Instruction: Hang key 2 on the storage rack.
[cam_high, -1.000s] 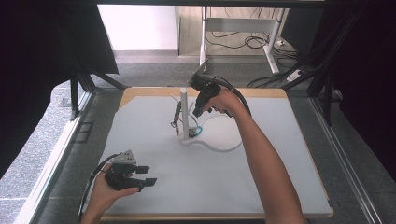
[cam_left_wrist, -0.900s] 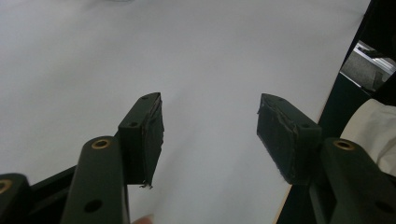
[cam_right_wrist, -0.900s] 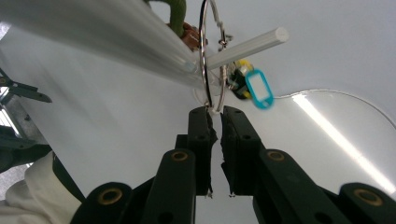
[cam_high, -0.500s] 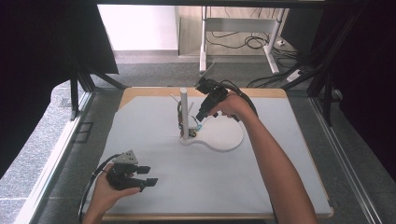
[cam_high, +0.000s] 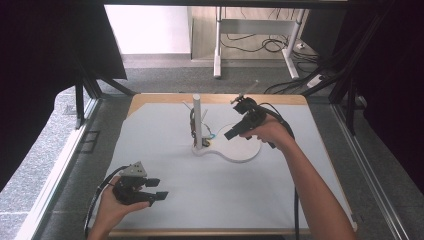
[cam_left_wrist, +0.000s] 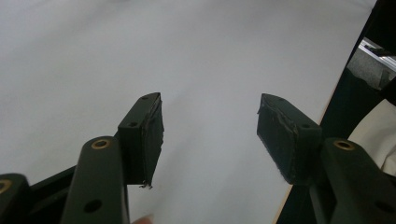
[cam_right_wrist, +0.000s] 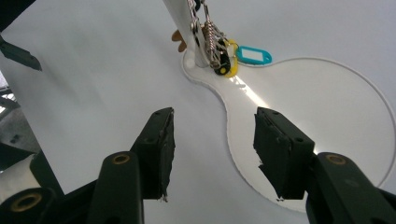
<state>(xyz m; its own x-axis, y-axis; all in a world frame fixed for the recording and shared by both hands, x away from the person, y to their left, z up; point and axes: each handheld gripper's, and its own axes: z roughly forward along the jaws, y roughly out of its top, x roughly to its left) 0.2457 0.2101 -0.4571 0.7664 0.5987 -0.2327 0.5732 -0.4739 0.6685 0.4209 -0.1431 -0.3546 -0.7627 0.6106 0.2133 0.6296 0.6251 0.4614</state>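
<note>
A white post (cam_high: 197, 120) stands on a white keyhole-shaped base (cam_high: 243, 150) at mid-table. A bunch of keys and metal rings (cam_high: 192, 126) hangs on the post, with a blue tag (cam_right_wrist: 253, 55) and a yellow tag (cam_right_wrist: 227, 64) lying at its foot. My right gripper (cam_high: 232, 133) hovers over the base just right of the post. Its jaws have just been opening and now stand open with nothing between them (cam_right_wrist: 212, 140). My left gripper (cam_high: 161, 189) rests open near the table's front left, empty (cam_left_wrist: 210, 135).
The white table top (cam_high: 210, 200) has a wooden rim. Dark frame bars (cam_high: 350, 110) run along both sides. The right gripper's cable (cam_high: 295, 200) trails back along the forearm.
The right gripper has drawn away from the post to the right and its jaws have opened. The key bunch stays on the post. The left gripper has kept still.
</note>
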